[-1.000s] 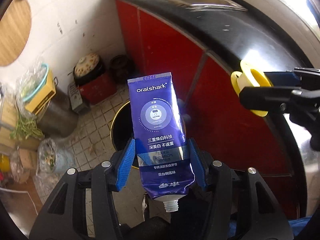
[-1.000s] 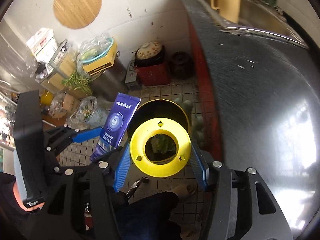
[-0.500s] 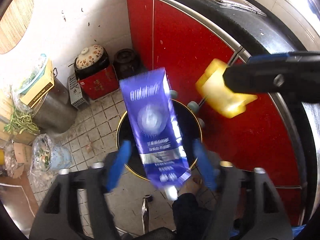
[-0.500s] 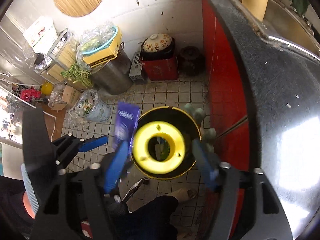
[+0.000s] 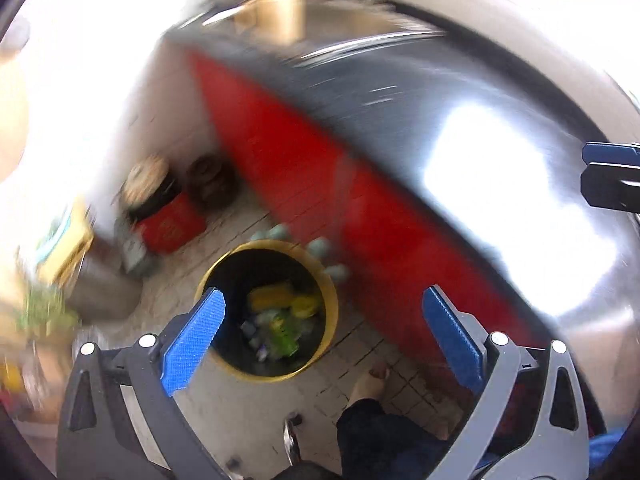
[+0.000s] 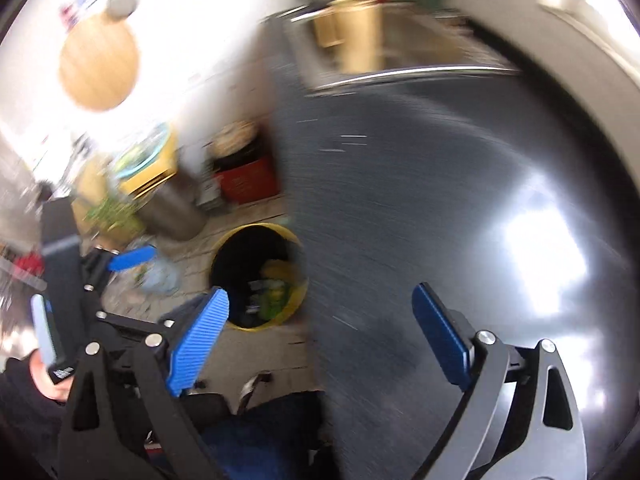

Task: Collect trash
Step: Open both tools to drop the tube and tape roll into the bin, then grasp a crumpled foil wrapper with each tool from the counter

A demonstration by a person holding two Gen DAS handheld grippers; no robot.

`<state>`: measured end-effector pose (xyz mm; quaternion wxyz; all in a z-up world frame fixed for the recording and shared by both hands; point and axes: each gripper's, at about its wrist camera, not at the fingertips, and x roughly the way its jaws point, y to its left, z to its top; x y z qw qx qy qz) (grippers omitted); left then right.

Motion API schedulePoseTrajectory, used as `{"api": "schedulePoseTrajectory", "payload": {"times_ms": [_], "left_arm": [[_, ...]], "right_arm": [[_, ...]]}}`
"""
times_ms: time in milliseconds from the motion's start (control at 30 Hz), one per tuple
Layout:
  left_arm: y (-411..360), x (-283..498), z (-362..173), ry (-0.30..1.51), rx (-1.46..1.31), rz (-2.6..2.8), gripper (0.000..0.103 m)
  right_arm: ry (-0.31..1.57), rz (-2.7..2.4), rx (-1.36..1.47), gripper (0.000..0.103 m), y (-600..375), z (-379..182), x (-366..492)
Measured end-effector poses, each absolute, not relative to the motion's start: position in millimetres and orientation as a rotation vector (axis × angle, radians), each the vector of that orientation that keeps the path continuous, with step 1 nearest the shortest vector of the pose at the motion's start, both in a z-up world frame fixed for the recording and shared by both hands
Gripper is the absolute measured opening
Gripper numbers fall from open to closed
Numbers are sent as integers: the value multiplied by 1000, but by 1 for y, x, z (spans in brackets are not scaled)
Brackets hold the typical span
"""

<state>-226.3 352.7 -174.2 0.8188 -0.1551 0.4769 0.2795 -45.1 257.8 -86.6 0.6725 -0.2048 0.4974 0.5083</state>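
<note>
Now both claws gape empty — trash (image 5: 280,320) in bin (image 5: 330,320) below L claw (image 5: 320,320).

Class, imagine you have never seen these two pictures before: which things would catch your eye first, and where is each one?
The yellow-rimmed trash bin on the tiled floor draws the eye first, with bright yellow and green litter inside. Just beyond it runs the red cabinet front under a dark, glaring countertop. In the foreground, the left gripper and right gripper both stand open and empty, their blue fingers spread wide.
</note>
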Motion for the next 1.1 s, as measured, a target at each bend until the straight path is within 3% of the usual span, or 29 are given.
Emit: {"api": "schedulePoseTrajectory", "payload": {"times_ms": [333,567,767,1100], "left_arm": [[162,-68,-131,972,12,-22,96],[54,-28,-127,982,103,-271,96],[5,-17,-130,994,183,-360,96],[-19,38,-127,989,225,-385,96]], "right_arm": [[1074,536,-150,92,-3,-54,23],[1043,214,45,92,-151,-48,15],[1036,99,103,92,-210,-50,-3],[1058,85,89,92,-228,-70,13]]}}
